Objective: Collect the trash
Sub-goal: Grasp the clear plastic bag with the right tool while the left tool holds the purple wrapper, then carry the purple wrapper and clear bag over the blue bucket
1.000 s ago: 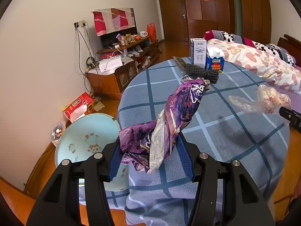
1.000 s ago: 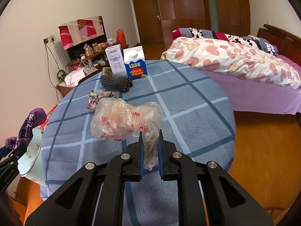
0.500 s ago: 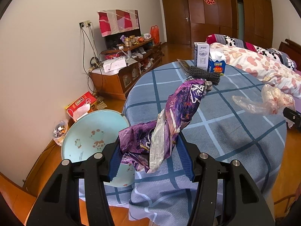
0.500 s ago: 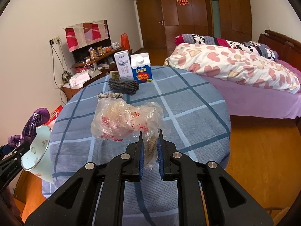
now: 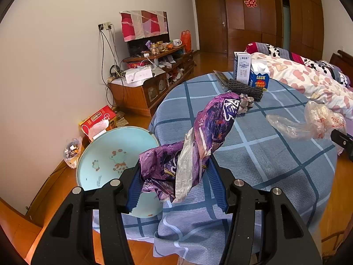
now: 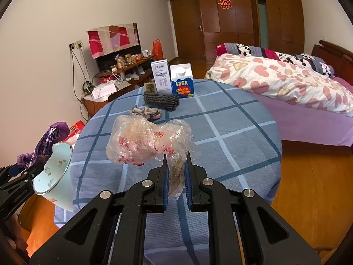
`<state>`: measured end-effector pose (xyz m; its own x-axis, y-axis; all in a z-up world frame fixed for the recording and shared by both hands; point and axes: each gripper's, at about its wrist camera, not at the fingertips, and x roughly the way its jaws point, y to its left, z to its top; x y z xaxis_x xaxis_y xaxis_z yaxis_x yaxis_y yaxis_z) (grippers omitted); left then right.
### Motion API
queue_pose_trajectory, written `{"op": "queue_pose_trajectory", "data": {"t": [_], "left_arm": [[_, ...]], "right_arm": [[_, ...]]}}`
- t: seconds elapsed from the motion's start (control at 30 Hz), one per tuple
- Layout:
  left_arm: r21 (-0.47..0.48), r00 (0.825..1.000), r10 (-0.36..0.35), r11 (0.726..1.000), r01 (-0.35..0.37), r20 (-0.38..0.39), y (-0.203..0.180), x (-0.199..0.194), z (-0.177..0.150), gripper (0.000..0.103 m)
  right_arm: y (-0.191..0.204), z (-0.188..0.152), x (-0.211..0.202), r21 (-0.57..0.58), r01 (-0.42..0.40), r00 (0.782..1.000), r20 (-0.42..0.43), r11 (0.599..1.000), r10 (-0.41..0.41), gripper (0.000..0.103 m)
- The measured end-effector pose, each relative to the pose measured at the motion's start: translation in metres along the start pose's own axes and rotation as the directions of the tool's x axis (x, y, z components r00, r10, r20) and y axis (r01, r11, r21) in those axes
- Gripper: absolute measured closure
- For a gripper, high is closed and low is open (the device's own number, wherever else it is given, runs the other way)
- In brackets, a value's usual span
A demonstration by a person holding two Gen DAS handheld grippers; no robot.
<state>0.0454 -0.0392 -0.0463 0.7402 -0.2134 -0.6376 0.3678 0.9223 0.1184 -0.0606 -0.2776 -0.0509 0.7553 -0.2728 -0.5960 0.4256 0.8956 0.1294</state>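
Note:
My left gripper (image 5: 174, 176) is shut on a crumpled purple wrapper (image 5: 211, 130) and holds it up beside the light-blue bin (image 5: 106, 154). My right gripper (image 6: 175, 167) is shut on a clear plastic bag (image 6: 141, 143) with red print, held above the near part of the round table (image 6: 242, 137). The bag also shows at the right of the left wrist view (image 5: 313, 121). The purple wrapper (image 6: 50, 137) and the bin (image 6: 55, 167) show at the left of the right wrist view. A small crumpled scrap (image 6: 146, 112) lies on the table.
Two cartons (image 6: 182, 81) and a dark knitted bundle (image 6: 161, 100) stand at the table's far side. A bed (image 6: 286, 86) lies to the right. A cluttered low cabinet (image 5: 150, 81), a red box (image 5: 97, 121) and a small bag (image 5: 71, 151) are by the left wall.
Both grippers have drawn back and risen a little from the table, each keeping its trash. More of the bin's opening shows under the left gripper.

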Motion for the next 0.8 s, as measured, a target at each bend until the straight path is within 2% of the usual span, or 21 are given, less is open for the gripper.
{"op": "queue_pose_trajectory", "data": {"t": [0.8], "left_arm": [[-0.063,0.997,0.071,0.995,-0.071,0.001,0.043,-0.001,0.003,0.049]], "right_arm": [[0.050,0.005,0.009,-0.073,-0.081,0.997,0.001,0.994,0.082,0.090]]}}
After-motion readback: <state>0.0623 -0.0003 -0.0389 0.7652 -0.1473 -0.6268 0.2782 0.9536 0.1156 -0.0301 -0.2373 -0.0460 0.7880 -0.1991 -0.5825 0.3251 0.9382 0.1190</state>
